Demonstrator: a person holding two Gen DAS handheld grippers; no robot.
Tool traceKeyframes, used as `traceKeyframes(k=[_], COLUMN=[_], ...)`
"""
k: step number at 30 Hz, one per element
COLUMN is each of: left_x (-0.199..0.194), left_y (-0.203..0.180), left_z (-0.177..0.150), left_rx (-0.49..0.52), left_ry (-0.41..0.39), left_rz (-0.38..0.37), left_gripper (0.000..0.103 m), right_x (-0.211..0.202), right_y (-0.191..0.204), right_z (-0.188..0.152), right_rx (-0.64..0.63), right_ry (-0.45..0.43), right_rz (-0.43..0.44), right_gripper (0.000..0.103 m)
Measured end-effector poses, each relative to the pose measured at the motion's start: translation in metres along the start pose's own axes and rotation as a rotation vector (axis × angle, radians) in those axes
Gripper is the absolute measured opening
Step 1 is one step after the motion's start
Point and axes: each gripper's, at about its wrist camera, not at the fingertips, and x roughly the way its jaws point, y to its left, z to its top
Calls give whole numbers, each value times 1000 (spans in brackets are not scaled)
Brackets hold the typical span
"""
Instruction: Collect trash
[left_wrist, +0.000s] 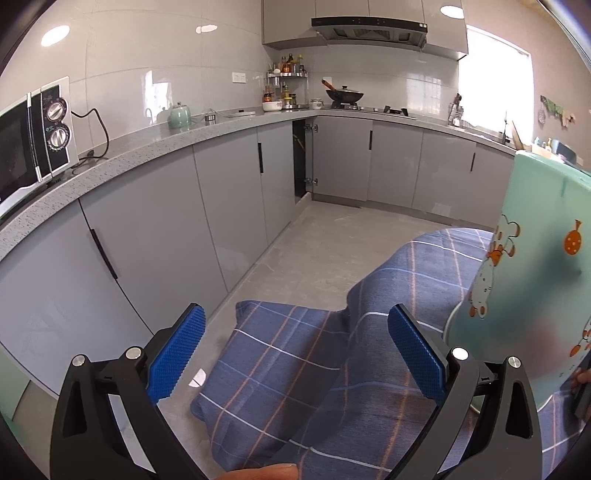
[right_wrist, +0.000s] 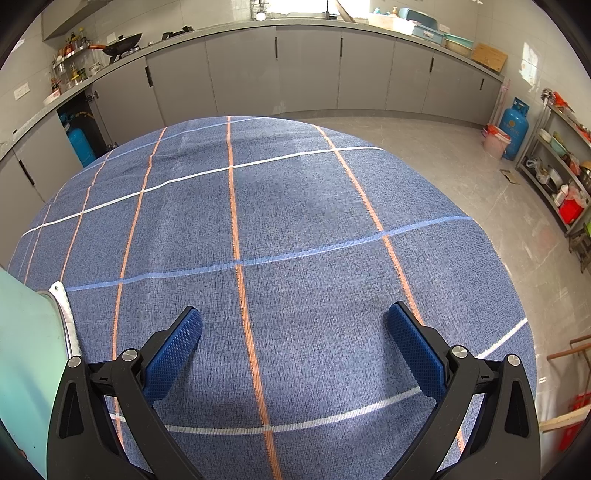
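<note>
My left gripper (left_wrist: 295, 317) is open and empty, held over the hanging edge of a blue plaid tablecloth (left_wrist: 295, 369). A mint-green bin (left_wrist: 535, 277) with orange cartoon prints stands close on its right, on the table. In the right wrist view my right gripper (right_wrist: 294, 314) is also open and empty, hovering just above the round cloth-covered table (right_wrist: 295, 206). The same mint-green bin (right_wrist: 26, 350) fills the lower left there, with a white strip (right_wrist: 66, 314) along its rim. No loose trash shows on the cloth in either view.
Grey cabinets and a counter run around the room, carrying a microwave (left_wrist: 33, 140), a green kettle (left_wrist: 179, 116) and a wok (left_wrist: 345, 96). A blue gas cylinder (right_wrist: 513, 127), a pink bin (right_wrist: 495, 142) and a metal shelf rack (right_wrist: 561, 177) stand at the right wall.
</note>
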Motion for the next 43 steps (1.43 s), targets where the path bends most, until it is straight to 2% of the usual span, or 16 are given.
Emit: traceKeyframes(k=[2, 6, 8, 12, 16, 21, 24, 25, 30, 39, 43], left_x=[-1, -3, -4, -9, -18, -30, -36, -40, -50, -53, -49], left_y=[-1, -4, -7, -13, -19, -24, -22, -22, -31, -26, -24], left_z=[-1, -2, -3, -6, -7, -10, -11, -12, -17, -15, -15], left_rx=[6, 16, 16, 29, 48, 58, 38, 39, 91, 56, 49], left_ry=[-3, -3, -7, -10, -18, -32, -37, -42, -44, -72, -56], left_rz=[-6, -8, -15, -26, -42, -67, -83, -116, -144, -117, -113], left_gripper=[97, 97, 97, 97, 97, 97, 97, 97, 94, 97, 97], right_x=[-15, -90, -126, -190, -232, -253, -260, -261, -264, -260, -259], right_y=[-2, 2, 9, 33, 57, 82, 95, 97, 105, 111, 113], right_z=[-7, -33, -45, -72, -95, -111, -118, -119, -123, -123, -127], right_rx=[44, 95, 110, 66, 20, -21, -66, -68, -81, -85, -85], right_ry=[-29, -186, -241, -341, -413, -405, -406, -408, -421, -414, -407], right_rz=[-23, -9, 40, 67, 111, 178, 178, 180, 174, 179, 191], right_gripper=[99, 99, 99, 99, 99, 99, 99, 99, 99, 99, 99])
